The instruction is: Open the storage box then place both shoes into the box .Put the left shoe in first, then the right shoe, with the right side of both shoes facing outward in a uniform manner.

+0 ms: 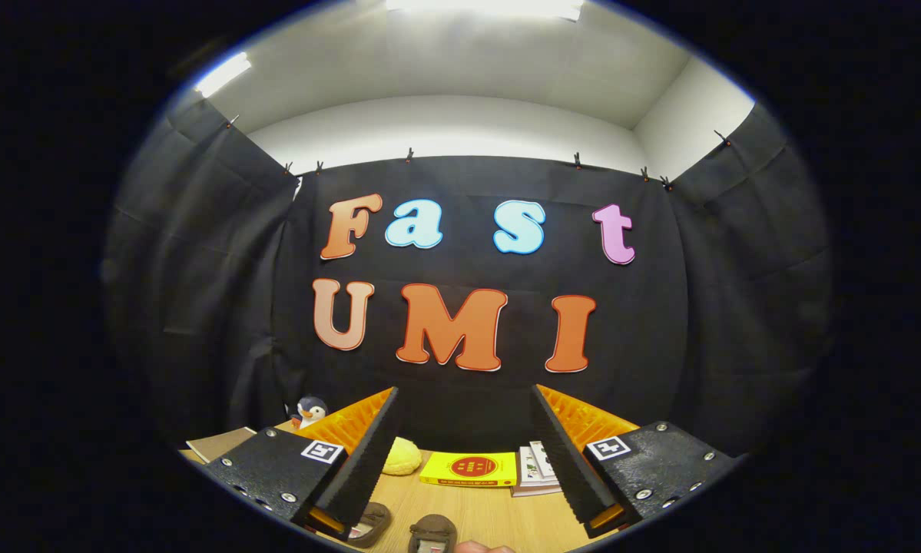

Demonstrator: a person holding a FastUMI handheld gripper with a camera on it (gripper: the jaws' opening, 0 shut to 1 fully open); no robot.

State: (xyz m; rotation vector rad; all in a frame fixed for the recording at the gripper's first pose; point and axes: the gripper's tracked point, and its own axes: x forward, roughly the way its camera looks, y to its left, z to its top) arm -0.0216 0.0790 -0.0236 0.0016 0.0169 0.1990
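Two shoes [402, 528] sit on the table [498, 514] at the bottom centre of the frame, below the gripper [464, 453], whose fingers stand wide apart and empty. Nothing looks started: opening the box and packing both shoes remain.

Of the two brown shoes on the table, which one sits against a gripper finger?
The shoe tucked beside one finger, partly hidden by it. The other shoe lies free between the open jaws of the gripper, which holds nothing.

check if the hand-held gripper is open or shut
Open: the hand-held gripper has its fingers spread wide, nothing between them; the shoes lie on the table below.
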